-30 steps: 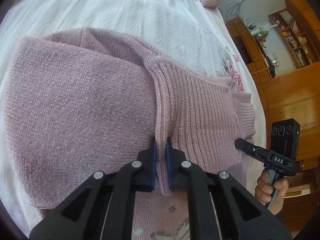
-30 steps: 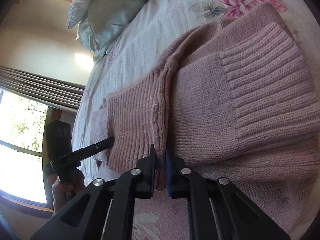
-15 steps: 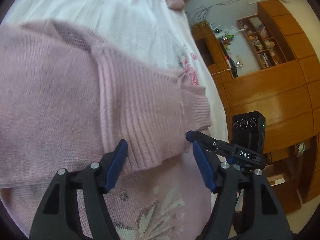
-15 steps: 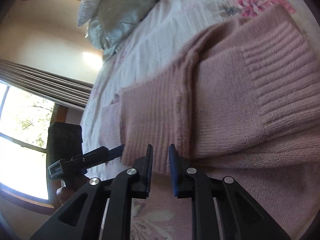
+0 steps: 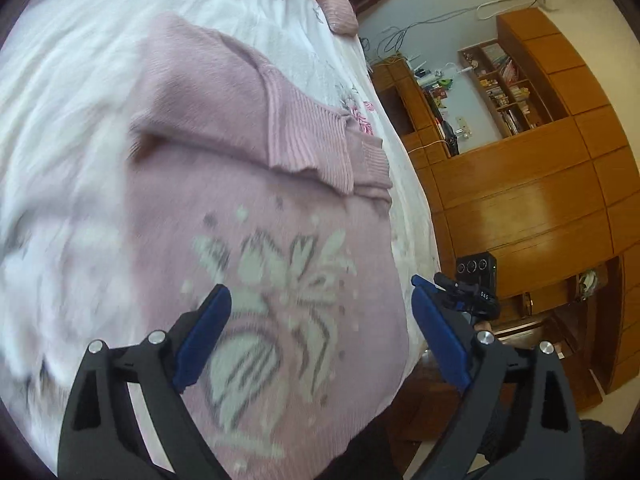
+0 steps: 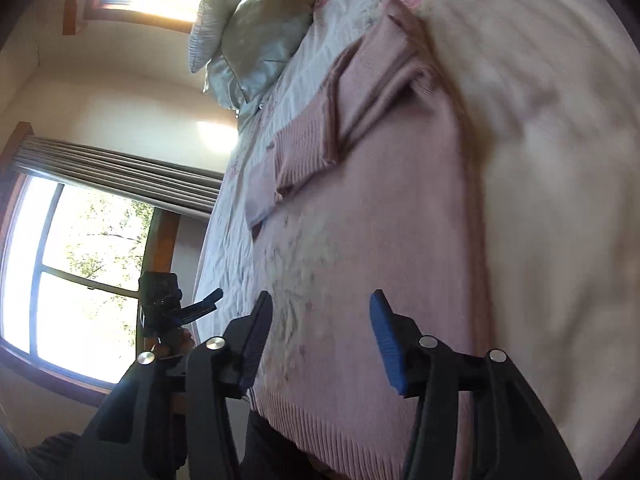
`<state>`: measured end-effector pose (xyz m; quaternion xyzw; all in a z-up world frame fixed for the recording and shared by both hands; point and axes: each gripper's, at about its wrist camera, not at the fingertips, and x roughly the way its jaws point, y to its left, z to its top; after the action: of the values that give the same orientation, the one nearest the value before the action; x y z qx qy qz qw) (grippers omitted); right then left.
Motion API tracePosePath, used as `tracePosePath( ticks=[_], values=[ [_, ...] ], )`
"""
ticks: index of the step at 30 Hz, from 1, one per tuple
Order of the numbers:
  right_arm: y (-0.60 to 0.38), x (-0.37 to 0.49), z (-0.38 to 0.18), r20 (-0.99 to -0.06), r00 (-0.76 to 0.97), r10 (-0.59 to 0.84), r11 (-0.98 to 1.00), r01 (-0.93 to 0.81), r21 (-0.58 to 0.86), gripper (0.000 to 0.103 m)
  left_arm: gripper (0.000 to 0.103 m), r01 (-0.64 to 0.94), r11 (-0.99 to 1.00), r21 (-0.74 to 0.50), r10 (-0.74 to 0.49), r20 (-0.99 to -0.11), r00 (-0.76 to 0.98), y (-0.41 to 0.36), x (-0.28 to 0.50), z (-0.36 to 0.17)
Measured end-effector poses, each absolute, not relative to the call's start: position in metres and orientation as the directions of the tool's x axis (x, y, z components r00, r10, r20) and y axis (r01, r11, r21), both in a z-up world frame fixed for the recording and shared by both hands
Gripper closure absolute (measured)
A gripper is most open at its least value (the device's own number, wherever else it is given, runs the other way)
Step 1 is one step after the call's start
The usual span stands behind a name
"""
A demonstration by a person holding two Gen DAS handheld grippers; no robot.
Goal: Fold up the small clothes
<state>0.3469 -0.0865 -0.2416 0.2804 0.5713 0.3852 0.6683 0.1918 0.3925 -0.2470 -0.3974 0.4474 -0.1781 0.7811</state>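
Observation:
A pink knitted sweater (image 5: 280, 240) with a pale flower pattern lies flat on the bed, its two sleeves (image 5: 304, 140) folded across the upper body. In the right wrist view the same sweater (image 6: 380, 240) stretches away, ribbed hem nearest, sleeves (image 6: 320, 144) crossed further up. My left gripper (image 5: 320, 328) hovers open above the flower pattern, holding nothing. My right gripper (image 6: 320, 332) is open too, above the lower body of the sweater near the hem. Each view shows the other gripper off the bed's side. Both views are blurred by motion.
The white floral bedsheet (image 5: 80, 100) surrounds the sweater. Pillows (image 6: 256, 40) sit at the head of the bed. Wooden cabinets and shelves (image 5: 540, 160) stand beside the bed on one side, a curtained window (image 6: 80, 260) on the other. A pink pillow (image 5: 340, 12) lies far up.
Both grippers let go of the ribbed sleeve cuffs, opened wide and pulled back toward the hem. The sleeves now lie folded on the sweater's body.

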Motion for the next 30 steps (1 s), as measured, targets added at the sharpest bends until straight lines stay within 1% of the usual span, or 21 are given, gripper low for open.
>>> tracePosePath(
  ticks=[3,6,9,13,15,20,24,25,29,30],
  values=[
    [-0.139,0.293,-0.256,-0.573,0.054,0.818,0.575,-0.122,0.809,0.049,0.012,-0.143,0.603,-0.785,-0.614,-0.571,0.544,0.408,0.118,-0.26],
    [-0.173,0.258,-0.268,-0.609,0.063,0.79,0.613,-0.077,0.787,0.049,0.012,-0.221,0.62,-0.753,-0.575,-0.627,0.526,0.416,0.066,-0.28],
    [-0.185,0.24,-0.281,-0.615,0.042,0.787,0.617,-0.057,0.785,0.049,0.012,-0.238,0.575,-0.783,-0.619,-0.606,0.5,0.415,0.037,-0.304],
    [-0.177,0.235,-0.289,-0.621,0.016,0.783,0.62,-0.075,0.781,0.049,0.012,-0.274,0.543,-0.794,-0.662,-0.605,0.442,0.405,0.032,-0.338],
    [-0.165,0.235,-0.293,-0.632,-0.004,0.775,0.629,-0.091,0.772,0.049,0.012,-0.297,0.547,-0.783,-0.667,-0.622,0.41,0.4,0.033,-0.353],
    [-0.154,0.229,-0.31,-0.66,-0.036,0.75,0.655,-0.094,0.75,0.049,0.01,-0.306,0.556,-0.773,-0.671,-0.635,0.384,0.391,0.039,-0.362],
    [-0.151,0.224,-0.312,-0.65,-0.032,0.759,0.645,-0.099,0.758,0.049,0.011,-0.274,0.573,-0.773,-0.676,-0.634,0.375,0.379,0.044,-0.353],
    [-0.152,0.223,-0.314,-0.645,-0.027,0.764,0.64,-0.091,0.763,0.049,0.011,-0.281,0.554,-0.784,-0.685,-0.621,0.381,0.376,0.049,-0.352],
    [-0.161,0.222,-0.325,-0.593,-0.037,0.805,0.591,-0.055,0.805,0.05,0.011,-0.314,0.51,-0.801,-0.696,-0.599,0.396,0.376,0.052,-0.359],
    [-0.159,0.22,-0.323,-0.578,-0.045,0.815,0.575,-0.06,0.816,0.051,0.013,-0.314,0.506,-0.803,-0.696,-0.596,0.4,0.377,0.052,-0.36]
  ],
)
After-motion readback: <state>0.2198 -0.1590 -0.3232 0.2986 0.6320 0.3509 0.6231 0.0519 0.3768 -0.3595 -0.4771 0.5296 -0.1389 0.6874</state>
